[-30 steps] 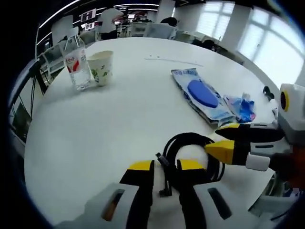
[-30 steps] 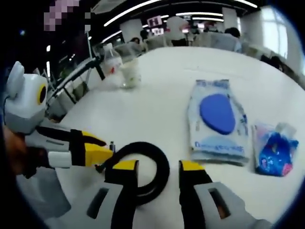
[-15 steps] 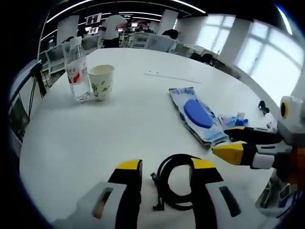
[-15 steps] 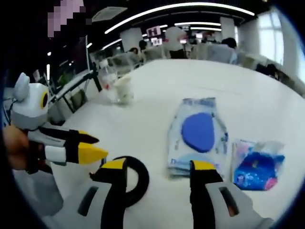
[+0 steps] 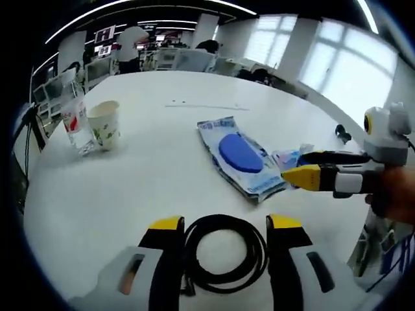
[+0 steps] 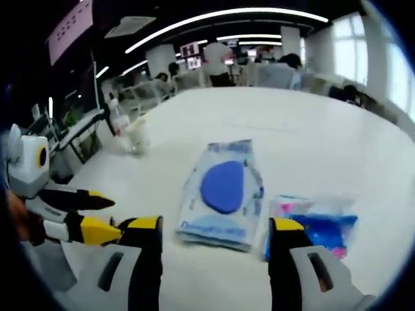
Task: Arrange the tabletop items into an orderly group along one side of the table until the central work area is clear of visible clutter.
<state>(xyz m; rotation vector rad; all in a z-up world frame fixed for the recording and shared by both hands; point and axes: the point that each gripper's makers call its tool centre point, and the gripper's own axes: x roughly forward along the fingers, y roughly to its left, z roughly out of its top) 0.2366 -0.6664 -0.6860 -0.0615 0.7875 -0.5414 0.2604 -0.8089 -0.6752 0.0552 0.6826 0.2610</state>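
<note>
A coiled black cable [image 5: 224, 253] lies flat on the white table [image 5: 142, 175], between the wide-open jaws of my left gripper [image 5: 225, 223]. Further out rests a blue-and-white wet-wipes pack [image 5: 238, 154] [image 6: 222, 190], with a small blue packet [image 5: 290, 157] [image 6: 316, 224] beside it. My right gripper [image 6: 216, 225] is open and holds nothing, with the wipes pack just ahead of its jaws. It enters the left gripper view from the right [image 5: 295, 165], hovering over the small packet. The left gripper [image 6: 115, 214] comes into the right gripper view from the left.
A clear water bottle [image 5: 74, 122] [image 6: 118, 123] and a paper cup [image 5: 105, 124] [image 6: 138, 135] stand together near the table's far left edge. Small dark items [image 5: 342, 133] lie near the right edge. Office desks, chairs and people fill the background.
Both grippers' jaws have spread wider. The left gripper pulled back, leaving the cable flat between its jaws. The right gripper moved off the cable towards the wipes pack.
</note>
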